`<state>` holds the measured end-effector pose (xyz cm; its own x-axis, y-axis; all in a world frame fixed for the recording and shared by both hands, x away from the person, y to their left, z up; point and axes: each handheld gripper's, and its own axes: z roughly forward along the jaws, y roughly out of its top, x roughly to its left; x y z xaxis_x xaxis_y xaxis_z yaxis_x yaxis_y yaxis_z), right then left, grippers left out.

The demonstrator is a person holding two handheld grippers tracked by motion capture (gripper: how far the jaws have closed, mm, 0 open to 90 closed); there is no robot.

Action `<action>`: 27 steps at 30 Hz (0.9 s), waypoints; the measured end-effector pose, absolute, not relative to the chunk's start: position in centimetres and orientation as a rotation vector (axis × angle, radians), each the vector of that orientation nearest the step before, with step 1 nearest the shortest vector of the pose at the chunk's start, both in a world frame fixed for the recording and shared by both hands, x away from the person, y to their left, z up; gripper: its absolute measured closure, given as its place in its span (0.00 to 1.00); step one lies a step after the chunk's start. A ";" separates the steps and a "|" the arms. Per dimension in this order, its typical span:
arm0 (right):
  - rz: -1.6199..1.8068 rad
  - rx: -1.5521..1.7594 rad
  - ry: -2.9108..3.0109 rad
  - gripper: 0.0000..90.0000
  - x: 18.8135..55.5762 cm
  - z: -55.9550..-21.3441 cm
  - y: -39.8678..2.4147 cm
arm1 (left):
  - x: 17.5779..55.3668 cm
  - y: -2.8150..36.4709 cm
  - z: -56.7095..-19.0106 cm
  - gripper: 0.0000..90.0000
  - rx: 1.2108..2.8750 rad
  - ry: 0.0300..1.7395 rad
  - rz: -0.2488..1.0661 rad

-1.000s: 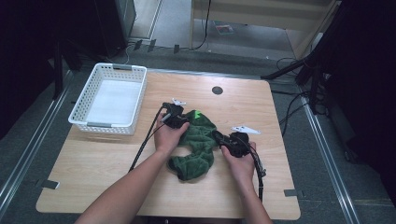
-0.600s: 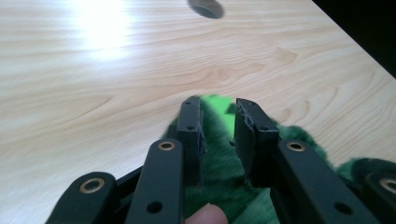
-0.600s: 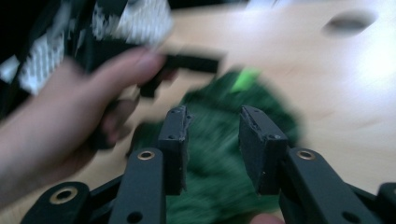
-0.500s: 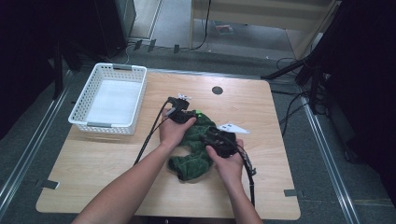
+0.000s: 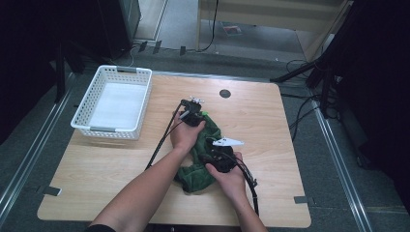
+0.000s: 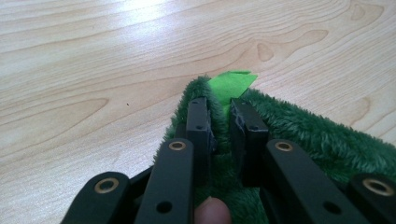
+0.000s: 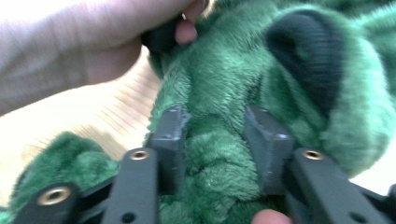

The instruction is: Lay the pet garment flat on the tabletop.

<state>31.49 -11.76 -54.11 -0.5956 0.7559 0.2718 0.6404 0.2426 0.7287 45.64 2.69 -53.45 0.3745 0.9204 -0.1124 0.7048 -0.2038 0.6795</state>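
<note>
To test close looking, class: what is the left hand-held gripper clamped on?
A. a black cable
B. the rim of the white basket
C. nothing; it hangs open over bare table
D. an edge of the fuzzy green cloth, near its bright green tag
D: in the left gripper view, the left hand-held gripper has its jaws pinched on a fold of the green cloth just below the tag.

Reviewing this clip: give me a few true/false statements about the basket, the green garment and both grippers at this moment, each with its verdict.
1. The white basket holds the garment. False: the green fleece garment lies on the table.
2. The left gripper pinches the garment's edge by a bright green tag. True.
3. The right gripper has fleece between its fingers. True.
4. The basket sits at the table's right. False: far left.
</note>
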 end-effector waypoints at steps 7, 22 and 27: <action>1.525 1.230 1.998 0.49 30.6 -50.5 -14.9 | 41.9 7.0 -50.1 0.54 1.803 1.262 0.418; 1.272 1.532 2.026 0.91 34.1 -53.3 -16.2 | 37.1 10.0 -54.1 0.80 1.927 1.351 0.313; 1.178 1.571 2.026 0.90 34.4 -54.9 -17.4 | 37.2 10.7 -54.3 0.86 1.919 1.357 0.351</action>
